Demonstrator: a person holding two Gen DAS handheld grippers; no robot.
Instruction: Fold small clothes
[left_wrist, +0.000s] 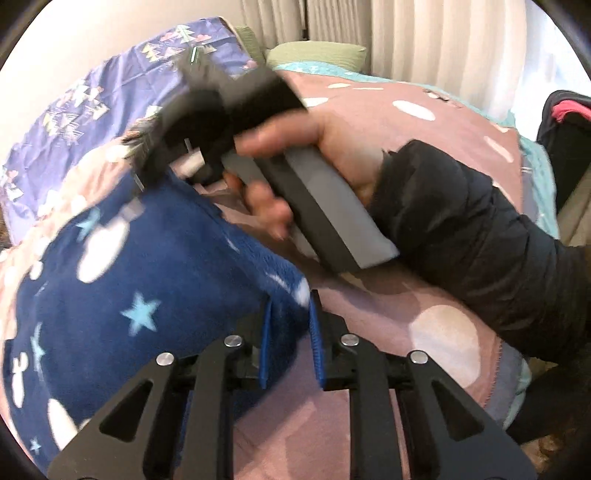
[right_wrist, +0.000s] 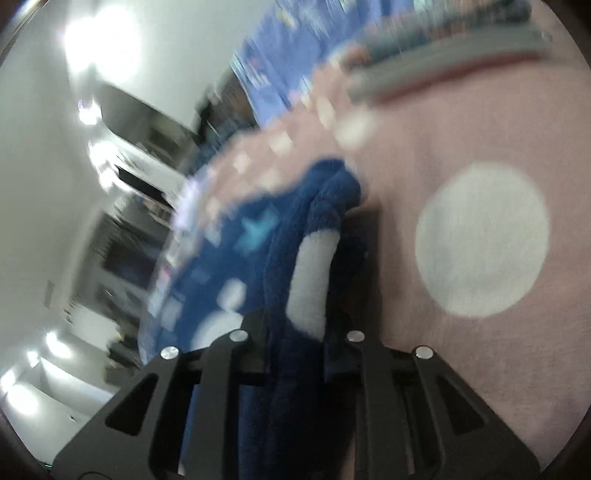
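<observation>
Fleece is bunching between both sets of jaws: the left gripper is pinching a corner of the navy star-print garment, which is spreading lower left over the pink bedspread, while the right gripper is clamping another fold.

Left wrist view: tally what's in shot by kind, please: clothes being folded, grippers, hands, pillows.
Blue fleece garment: 1
Grippers: 2, the left gripper and the right gripper, each pinching the garment
Hand on the right gripper's handle: 1
Green pillows: 1 clear, perhaps another behind
Total: 5
</observation>
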